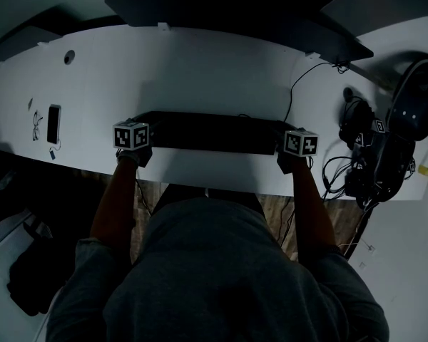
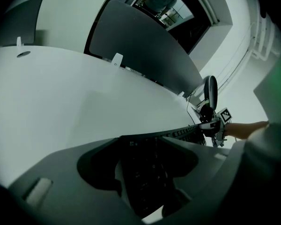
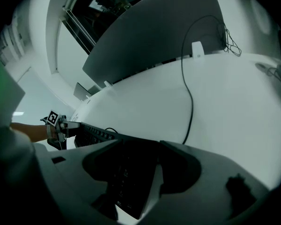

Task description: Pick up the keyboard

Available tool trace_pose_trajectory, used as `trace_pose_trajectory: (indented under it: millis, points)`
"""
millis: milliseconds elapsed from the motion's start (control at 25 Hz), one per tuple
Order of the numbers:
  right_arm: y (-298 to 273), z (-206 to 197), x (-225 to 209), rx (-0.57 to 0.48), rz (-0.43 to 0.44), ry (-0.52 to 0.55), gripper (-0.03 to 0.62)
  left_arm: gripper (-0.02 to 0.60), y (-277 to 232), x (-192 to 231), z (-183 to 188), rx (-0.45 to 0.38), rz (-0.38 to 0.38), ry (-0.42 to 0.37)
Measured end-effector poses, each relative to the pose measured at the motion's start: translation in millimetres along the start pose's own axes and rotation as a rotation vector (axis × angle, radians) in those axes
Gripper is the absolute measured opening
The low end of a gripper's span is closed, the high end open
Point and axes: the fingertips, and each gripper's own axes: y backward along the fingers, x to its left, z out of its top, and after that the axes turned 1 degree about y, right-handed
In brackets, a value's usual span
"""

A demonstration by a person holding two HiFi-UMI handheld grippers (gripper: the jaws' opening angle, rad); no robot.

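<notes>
keyboard can tip if the two ends are not gripped alike

the keyboard (image 1: 214, 132) lies flat on the white desk (image 1: 200, 70). the left gripper (image 2: 141, 149) is at its 9 o'clock end and the right gripper (image 3: 139, 145) at its 3 o'clock end. both are released, with jaws apart around a keyboard end and a strip of desk showing beside it. if one side clamps late or weakly, i think the keyboard will tilt and slide out. the cable (image 1: 294, 91) at 1 o'clock may also drag on it.
</notes>
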Motion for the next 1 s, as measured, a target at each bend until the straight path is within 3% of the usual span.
trace_pose_trajectory:
  millis: [400,680,1000]
  points:
    - [-1.8,1.2,-1.9,0.015,0.007,-0.04,0.245,0.229,-1.5,1.7,2.0,0.015,-0.047,0.047]
    - [-3.5,0.9,-2.6,0.044,0.019,-0.112,0.232,0.213,-1.1,3.2,2.1,-0.02,-0.046,0.097]
    - [13.7,16.2,10.0,-0.011,-0.022,-0.052,0.233,0.215,12.3,-4.0,6.9,-0.067,-0.038,0.093]
